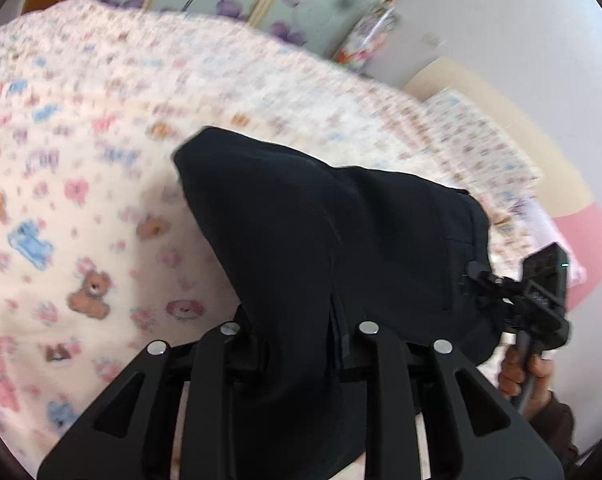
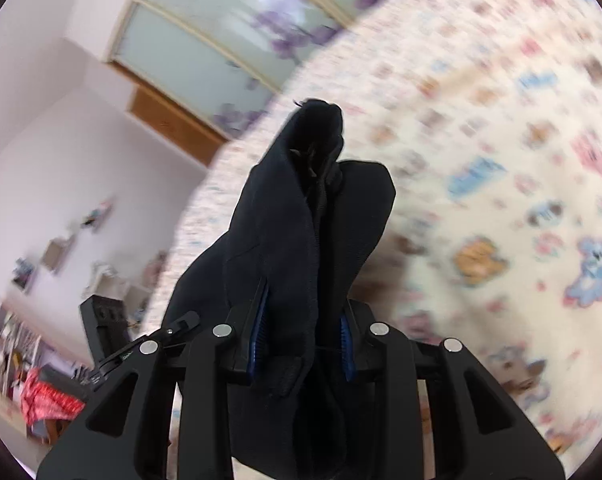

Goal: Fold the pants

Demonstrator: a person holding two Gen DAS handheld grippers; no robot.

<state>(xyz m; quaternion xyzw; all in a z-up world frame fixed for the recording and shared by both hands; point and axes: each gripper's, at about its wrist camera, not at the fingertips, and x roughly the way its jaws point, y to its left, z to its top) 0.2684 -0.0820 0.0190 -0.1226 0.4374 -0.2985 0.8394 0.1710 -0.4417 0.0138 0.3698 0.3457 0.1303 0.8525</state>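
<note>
While both arms lift above the bed (image 1: 81, 208), we clamp the black pants (image 1: 321, 240) in the left hand-held gripper (image 1: 297, 344). Our right hand-held gripper (image 2: 301, 336) pinches another bunched fold between its blue pads (image 2: 259, 328). Dark cloth hangs over the bear-print blanket (image 2: 501, 160).

left gripper (image 1: 297, 344) fingertips buried under the black pants (image 1: 321, 248), pants cut off at the bottom edge, teddy bear bedspread (image 1: 81, 208) smeared with blur, right gripper (image 2: 301, 336) pads half hidden by cloth, small things on the far shelf (image 2: 57, 256) too fuzzy to name
</note>
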